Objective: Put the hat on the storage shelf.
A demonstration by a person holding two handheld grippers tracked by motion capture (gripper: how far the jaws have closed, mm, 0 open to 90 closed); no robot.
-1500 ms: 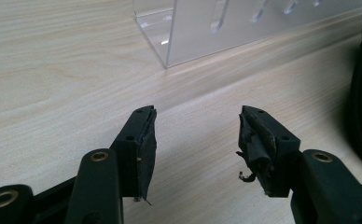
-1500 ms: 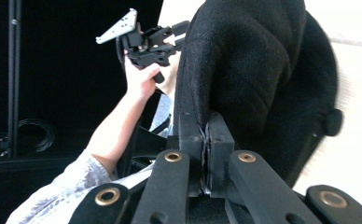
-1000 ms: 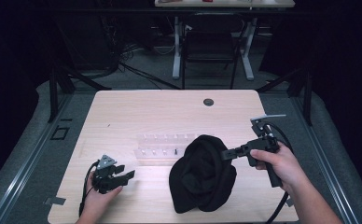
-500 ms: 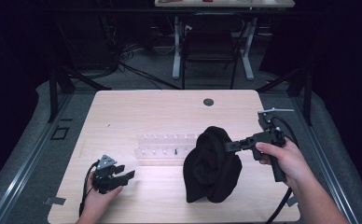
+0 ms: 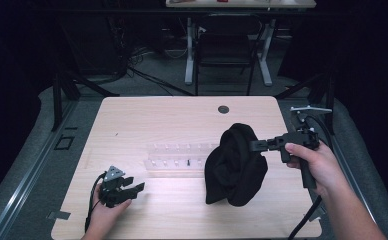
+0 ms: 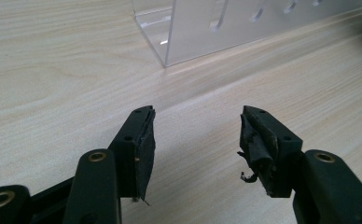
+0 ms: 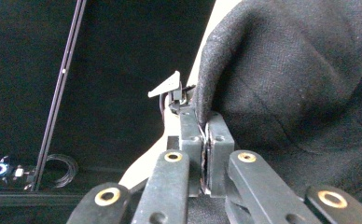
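1. Black cloth (image 5: pixel 235 167) hangs from our right gripper (image 5: pixel 254 145), whose jaws are pressed tight on a fold of its upper edge; the lower part rests on the desk toward the right front corner.
2. Our right hand (image 5: pixel 314 165) holds the gripper level, pointing left, so the cloth lies to the left of the tool and drapes downward, long axis near vertical.
3. Our left gripper (image 5: pixel 127 189) sits near the front left corner, jaws apart with nothing between them, well apart from the cloth.
4. A clear acrylic rack (image 5: pixel 182 155) lies mid-desk, between the two grippers, just left of the cloth.
5. We judge the right hand far nearer; the left would have to cross rightward past the rack to catch the hanging end.
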